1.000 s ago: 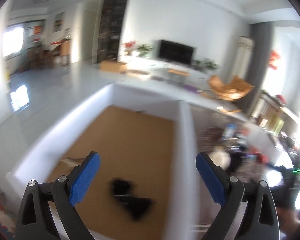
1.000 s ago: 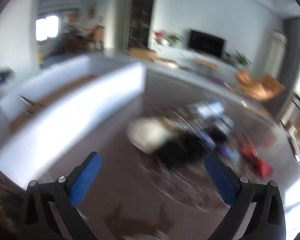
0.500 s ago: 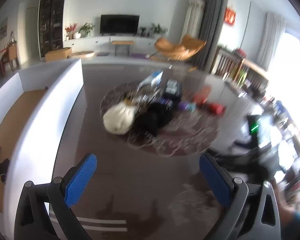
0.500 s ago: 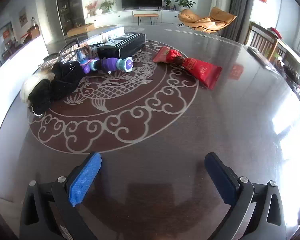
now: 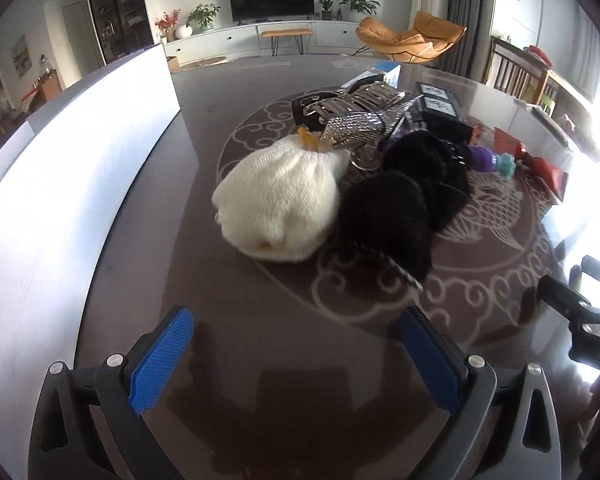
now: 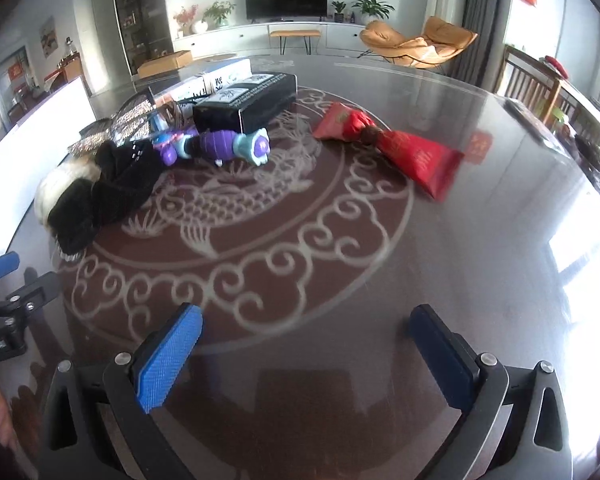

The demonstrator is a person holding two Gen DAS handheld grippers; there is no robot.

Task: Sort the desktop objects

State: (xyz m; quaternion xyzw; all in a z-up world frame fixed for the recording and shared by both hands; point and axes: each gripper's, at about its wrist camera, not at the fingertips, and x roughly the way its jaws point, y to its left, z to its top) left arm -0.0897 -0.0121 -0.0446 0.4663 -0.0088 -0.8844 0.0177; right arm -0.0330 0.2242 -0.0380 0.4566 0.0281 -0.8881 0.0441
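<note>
While both grippers hover empty, your pile waits untouched.

Your left gripper and right gripper hold fingers wide apart, clamped on nothing; the white knit hat lies touching the black knit hat mid-table, beside the white bin; grab carelessly and you could snag both hats together.

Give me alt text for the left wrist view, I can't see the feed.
The open left gripper hovers over a dark patterned table, empty, facing a white knit hat that touches black knitwear. Behind them lie a sparkly silver clip, boxes and a purple toy; a white bin wall stands at left.
</note>
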